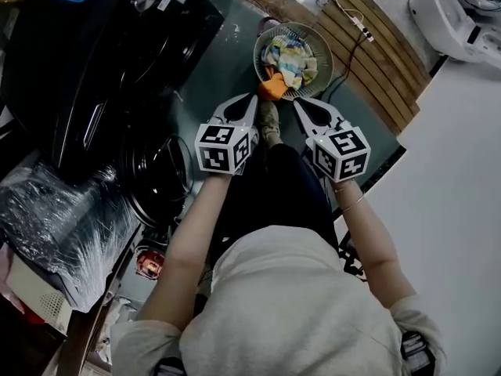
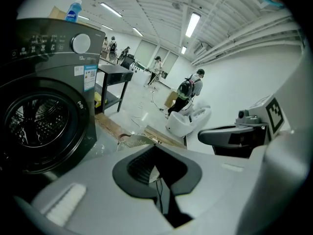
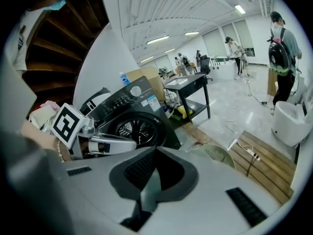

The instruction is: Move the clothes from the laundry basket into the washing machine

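Both sets of jaws are being shown clenched and empty: on the left gripper (image 1: 252, 100) and the right gripper (image 1: 297, 103) the tips are being pressed together with no cloth between them. Just beyond those tips, a mixed pile of pale and striped clothes (image 1: 293, 61), with an orange piece (image 1: 274, 88) at its near edge, is being seen lying in the round, pale, slatted laundry basket (image 1: 326, 53) on the floor. At the person's left, the dark front-loading washing machine (image 1: 117, 61) is being seen apart from the basket. The task is being judged as hardly begun, with every visible garment yet to be lifted; whether anything lies in the drum cannot be told. Both forearms are being stretched forward side by side, and the grippers are being pointed downward, converging on the basket's near rim.
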Demonstrator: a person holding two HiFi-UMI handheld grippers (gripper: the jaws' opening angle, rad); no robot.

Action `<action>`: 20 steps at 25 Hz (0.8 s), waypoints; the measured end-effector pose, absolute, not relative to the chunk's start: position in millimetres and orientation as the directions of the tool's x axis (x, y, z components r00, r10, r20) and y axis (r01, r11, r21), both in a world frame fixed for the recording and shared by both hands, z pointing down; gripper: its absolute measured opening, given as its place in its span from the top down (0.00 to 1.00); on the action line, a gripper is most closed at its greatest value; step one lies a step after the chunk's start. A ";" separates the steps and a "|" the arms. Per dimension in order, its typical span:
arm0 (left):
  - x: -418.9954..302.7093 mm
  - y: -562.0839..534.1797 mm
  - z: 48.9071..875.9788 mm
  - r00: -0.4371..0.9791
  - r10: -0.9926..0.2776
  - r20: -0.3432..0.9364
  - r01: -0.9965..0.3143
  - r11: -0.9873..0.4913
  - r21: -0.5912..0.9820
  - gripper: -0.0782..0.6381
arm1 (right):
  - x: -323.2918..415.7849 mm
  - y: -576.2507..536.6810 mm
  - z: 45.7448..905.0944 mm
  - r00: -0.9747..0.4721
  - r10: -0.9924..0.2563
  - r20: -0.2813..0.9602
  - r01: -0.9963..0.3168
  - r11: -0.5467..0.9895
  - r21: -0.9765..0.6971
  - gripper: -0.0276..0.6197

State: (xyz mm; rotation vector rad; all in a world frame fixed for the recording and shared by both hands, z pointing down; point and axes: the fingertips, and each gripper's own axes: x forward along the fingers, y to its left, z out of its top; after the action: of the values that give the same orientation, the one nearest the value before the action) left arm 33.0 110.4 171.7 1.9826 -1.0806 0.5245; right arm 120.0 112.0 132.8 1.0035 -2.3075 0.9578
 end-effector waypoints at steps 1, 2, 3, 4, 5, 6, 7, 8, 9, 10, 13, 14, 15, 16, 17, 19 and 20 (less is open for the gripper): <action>31.4 110.5 182.2 0.543 -0.492 0.681 -0.840 -0.318 0.440 0.88 | 119.9 111.9 141.7 -0.633 -0.448 0.631 -0.765 0.487 -0.421 0.95; 29.9 110.1 193.7 0.535 -0.479 0.696 -0.845 -0.323 0.427 0.88 | 119.8 111.6 151.7 -0.628 -0.443 0.639 -0.769 0.476 -0.426 0.95; 28.9 109.0 205.4 0.528 -0.466 0.710 -0.848 -0.329 0.415 0.88 | 119.7 111.3 162.4 -0.622 -0.441 0.647 -0.775 0.462 -0.431 0.95; 29.0 107.8 216.5 0.526 -0.453 0.719 -0.849 -0.333 0.411 0.88 | 119.3 111.7 173.6 -0.616 -0.438 0.654 -0.781 0.445 -0.437 0.95; 30.1 107.1 227.0 0.532 -0.442 0.722 -0.845 -0.334 0.418 0.88 | 118.5 113.3 185.7 -0.611 -0.435 0.661 -0.787 0.429 -0.444 0.95; 32.2 106.4 237.2 0.543 -0.431 0.721 -0.838 -0.333 0.432 0.88 | 117.4 115.3 199.2 -0.605 -0.431 0.670 -0.792 0.415 -0.449 0.95; 34.8 105.3 247.7 0.555 -0.421 0.717 -0.830 -0.332 0.448 0.88 | 116.4 116.8 213.9 -0.599 -0.425 0.679 -0.797 0.401 -0.452 0.95; 37.3 103.7 258.7 0.566 -0.412 0.714 -0.823 -0.336 0.458 0.88 | 115.6 117.5 229.4 -0.592 -0.420 0.688 -0.802 0.386 -0.455 0.95; 39.4 102.2 270.3 0.573 -0.406 0.712 -0.818 -0.342 0.463 0.88 | 114.8 117.7 244.8 -0.586 -0.415 0.695 -0.807 0.373 -0.458 0.95; 40.5 101.5 282.8 0.575 -0.401 0.713 -0.816 -0.345 0.464 0.88 | 114.0 118.1 259.8 -0.582 -0.411 0.702 -0.811 0.362 -0.460 0.95; 37.2 100.8 325.7 0.564 -0.398 0.723 -0.824 -0.325 0.464 0.88 | 110.7 117.3 304.2 -0.574 -0.395 0.717 -0.813 0.374 -0.446 0.95; 35.1 101.3 340.1 0.560 -0.399 0.726 -0.827 -0.314 0.466 0.88 | 109.9 116.2 318.5 -0.569 -0.390 0.724 -0.814 0.389 -0.431 0.95; 33.3 103.3 354.0 0.559 -0.398 0.727 -0.828 -0.306 0.470 0.88 | 109.7 115.5 332.7 -0.562 -0.383 0.733 -0.816 0.405 -0.414 0.95; 32.1 106.4 367.9 0.561 -0.393 0.729 -0.827 -0.300 0.474 0.88 | 109.5 115.1 346.9 -0.554 -0.375 0.744 -0.817 0.419 -0.397 0.95; 31.6 110.0 381.9 0.562 -0.383 0.733 -0.827 -0.298 0.477 0.88 | 109.0 115.1 361.3 -0.548 -0.362 0.754 -0.815 0.433 -0.385 0.95; 31.5 117.8 409.6 0.556 -0.358 0.750 -0.829 -0.299 0.472 0.88 | 106.2 117.1 390.2 -0.547 -0.327 0.770 -0.806 0.453 -0.380 0.94; 31.6 121.8 422.7 0.550 -0.346 0.760 -0.833 -0.296 0.468 0.88 | 104.5 119.4 404.6 -0.550 -0.307 0.777 -0.801 0.457 -0.387 0.94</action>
State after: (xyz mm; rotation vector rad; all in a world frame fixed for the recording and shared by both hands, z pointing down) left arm 31.6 121.8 422.7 1.8751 -0.9623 0.6725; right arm 104.5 119.4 404.6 0.9196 -2.0798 1.0151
